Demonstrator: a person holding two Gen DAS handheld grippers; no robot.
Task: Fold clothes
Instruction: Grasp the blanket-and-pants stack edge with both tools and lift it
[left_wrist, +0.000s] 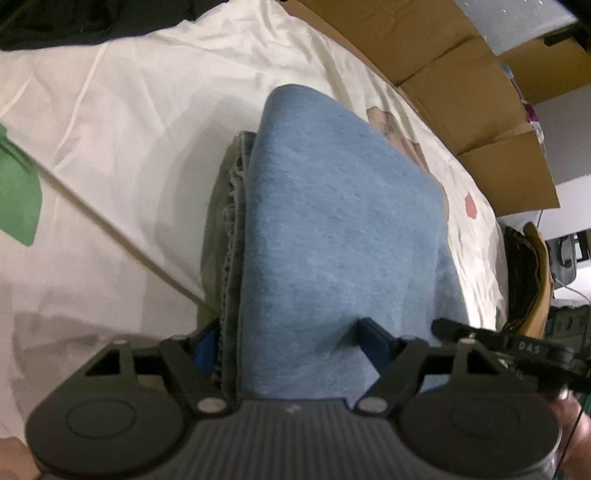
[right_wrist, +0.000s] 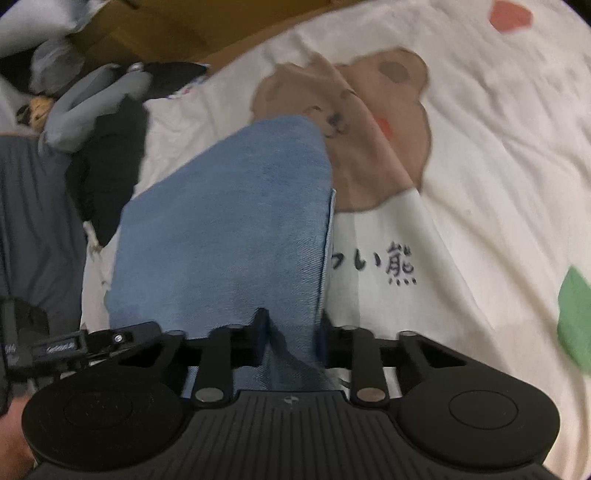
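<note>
My right tool (right_wrist: 291, 332) pinches the folded jeans (right_wrist: 229, 229), my left tool (left_wrist: 291, 343) spans the bundle's near edge, grip unclear; folding looks mostly done, placing remains

A bedroom in a home. The work surface is a bed covered by a cream bedsheet (right_wrist: 480, 155) printed with a brown cartoon bear (right_wrist: 369, 122), dark written characters, and red and green shapes. Opened cardboard boxes (left_wrist: 461, 74) stand along the far edge of the bed, loose dark clothing (right_wrist: 107, 147) lies heaped at one side, and a folded blue denim garment (left_wrist: 332, 221) lies on the sheet.
</note>
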